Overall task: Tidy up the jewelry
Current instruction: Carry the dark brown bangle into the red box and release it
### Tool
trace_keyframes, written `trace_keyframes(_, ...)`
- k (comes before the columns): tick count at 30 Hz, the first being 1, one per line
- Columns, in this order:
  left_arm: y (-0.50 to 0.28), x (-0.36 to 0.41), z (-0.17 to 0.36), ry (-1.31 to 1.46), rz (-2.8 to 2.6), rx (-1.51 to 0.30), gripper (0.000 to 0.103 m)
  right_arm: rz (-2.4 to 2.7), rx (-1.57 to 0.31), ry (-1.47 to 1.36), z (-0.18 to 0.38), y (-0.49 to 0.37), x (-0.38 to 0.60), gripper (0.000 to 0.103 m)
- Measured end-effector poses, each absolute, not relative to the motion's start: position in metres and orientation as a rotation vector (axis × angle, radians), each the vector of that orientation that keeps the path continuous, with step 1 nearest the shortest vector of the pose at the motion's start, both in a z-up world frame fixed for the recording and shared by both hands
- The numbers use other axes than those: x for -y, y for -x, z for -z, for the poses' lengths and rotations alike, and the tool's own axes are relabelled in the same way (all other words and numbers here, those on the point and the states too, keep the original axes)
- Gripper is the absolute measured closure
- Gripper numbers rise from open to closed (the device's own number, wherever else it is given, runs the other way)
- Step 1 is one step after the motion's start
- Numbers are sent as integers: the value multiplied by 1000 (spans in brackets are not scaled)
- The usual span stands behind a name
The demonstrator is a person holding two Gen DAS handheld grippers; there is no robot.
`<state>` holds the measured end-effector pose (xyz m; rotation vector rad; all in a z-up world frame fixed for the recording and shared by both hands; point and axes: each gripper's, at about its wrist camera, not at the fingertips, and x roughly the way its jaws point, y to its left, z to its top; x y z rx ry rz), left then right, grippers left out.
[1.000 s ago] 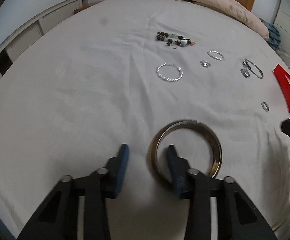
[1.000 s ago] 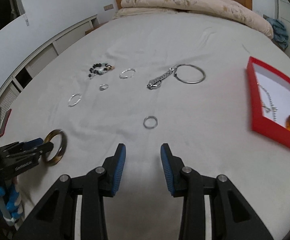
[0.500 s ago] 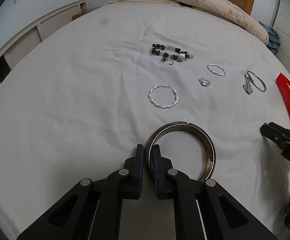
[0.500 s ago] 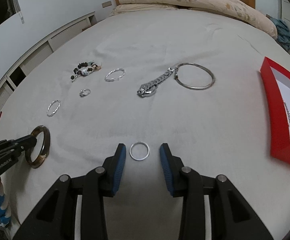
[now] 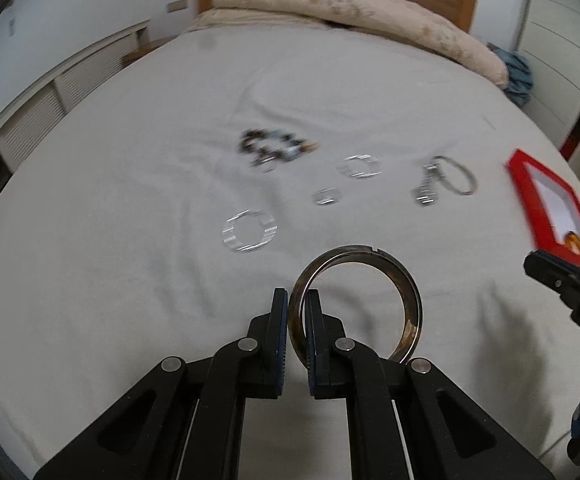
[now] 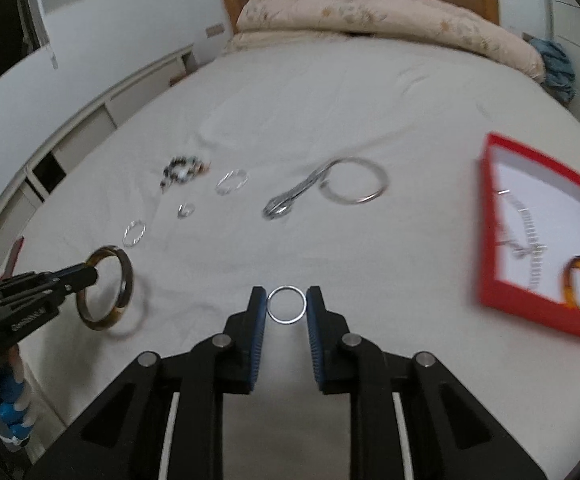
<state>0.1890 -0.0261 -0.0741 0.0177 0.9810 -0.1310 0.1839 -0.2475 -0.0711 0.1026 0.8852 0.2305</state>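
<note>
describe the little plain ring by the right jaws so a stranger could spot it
On the white bed sheet, look left of the red tray, directly between the right gripper jaws as they close. The small ring is smooth, thin silver, the smallest plain hoop there.

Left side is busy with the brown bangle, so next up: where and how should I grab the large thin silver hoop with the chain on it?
Grip the large thin silver hoop on its bare rim opposite the metal chain. It lies flat on the white bedsheet, so come from above, one finger inside the ring and one outside, pinching across the wire. The chain trails toward the left of the right wrist view and would likely dangle.
</note>
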Motion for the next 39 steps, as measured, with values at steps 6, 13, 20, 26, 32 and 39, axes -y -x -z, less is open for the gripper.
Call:
trace_keyframes(6, -198, 103, 59, -44, 250, -965, 95, -137, -834, -116, 35, -165, 324, 84)
trace_keyframes(13, -228, 229, 50, -117, 405, -944, 95, -10, -838, -91, 29, -176, 428, 84)
trace_keyframes(20, -266, 343, 66, -222, 477, -949, 95, 23, -912, -110, 57, -233, 509, 84)
trace_keyframes(26, -283, 396, 100, -355, 464, -969, 95, -37, -997, -81, 84, -277, 538, 84)
trace_keyframes(32, -292, 408, 119, -421, 434, -978, 94, -80, -1028, 40, 99, -287, 524, 84)
trace_keyframes(39, -297, 407, 120, -417, 427, -963, 92, -77, -1049, 160, 101, -280, 516, 79)
